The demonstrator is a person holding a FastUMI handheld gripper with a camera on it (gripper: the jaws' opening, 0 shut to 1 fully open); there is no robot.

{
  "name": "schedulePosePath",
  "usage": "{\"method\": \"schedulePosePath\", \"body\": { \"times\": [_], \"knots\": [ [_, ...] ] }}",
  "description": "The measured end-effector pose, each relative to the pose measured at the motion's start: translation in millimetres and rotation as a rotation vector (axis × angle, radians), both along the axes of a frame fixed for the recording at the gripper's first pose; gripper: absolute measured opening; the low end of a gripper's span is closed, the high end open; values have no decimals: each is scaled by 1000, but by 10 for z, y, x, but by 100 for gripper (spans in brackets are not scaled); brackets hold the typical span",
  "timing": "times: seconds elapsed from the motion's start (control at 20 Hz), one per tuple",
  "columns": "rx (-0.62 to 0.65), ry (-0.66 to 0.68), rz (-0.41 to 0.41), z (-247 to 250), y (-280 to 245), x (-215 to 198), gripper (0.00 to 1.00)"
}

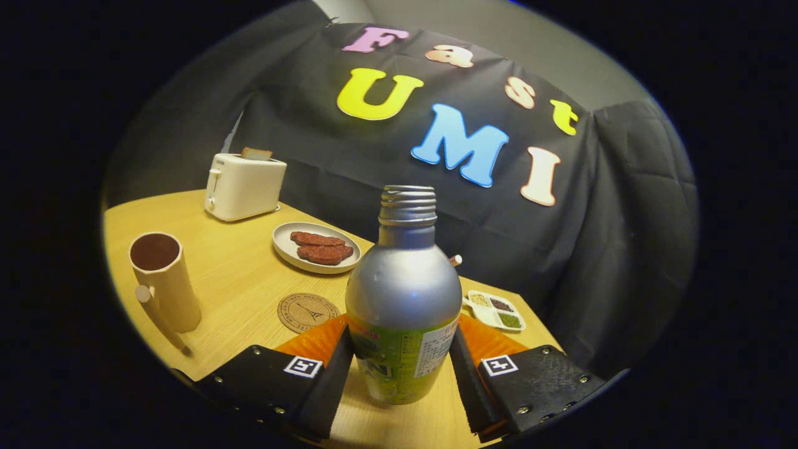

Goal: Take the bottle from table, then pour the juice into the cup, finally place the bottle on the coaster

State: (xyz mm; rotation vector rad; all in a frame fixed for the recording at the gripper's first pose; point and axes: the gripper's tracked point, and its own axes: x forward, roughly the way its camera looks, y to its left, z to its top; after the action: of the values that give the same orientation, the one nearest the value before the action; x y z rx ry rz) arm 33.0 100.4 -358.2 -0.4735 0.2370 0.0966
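Observation:
A silver bottle [403, 293] with a green label and an open threaded neck stands upright between my fingers, its base at the wooden table [243, 280]. My gripper [402, 358] is shut on the bottle, one finger pressing each side of the labelled lower body. A tall beige cup [165, 284] with a handle and a dark inside stands ahead to the left. The round cork coaster [308, 312] lies flat just beyond my left finger, between the cup and the bottle.
A white plate [287, 249] with two reddish-brown slices sits beyond the coaster. Behind it, at the table's far corner, stands a white toaster [243, 186] holding bread. A small divided dish [495, 310] of seasonings lies right of the bottle near the table edge.

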Motion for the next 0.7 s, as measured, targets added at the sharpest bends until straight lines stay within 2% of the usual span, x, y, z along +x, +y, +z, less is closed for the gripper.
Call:
{"method": "schedulePosePath", "body": {
  "times": [0.35, 0.7],
  "knots": [
    [-228, 73, 168, 233, 317, -205, 78],
    [-468, 96, 280, 81, 534, -235, 78]
  ]
}}
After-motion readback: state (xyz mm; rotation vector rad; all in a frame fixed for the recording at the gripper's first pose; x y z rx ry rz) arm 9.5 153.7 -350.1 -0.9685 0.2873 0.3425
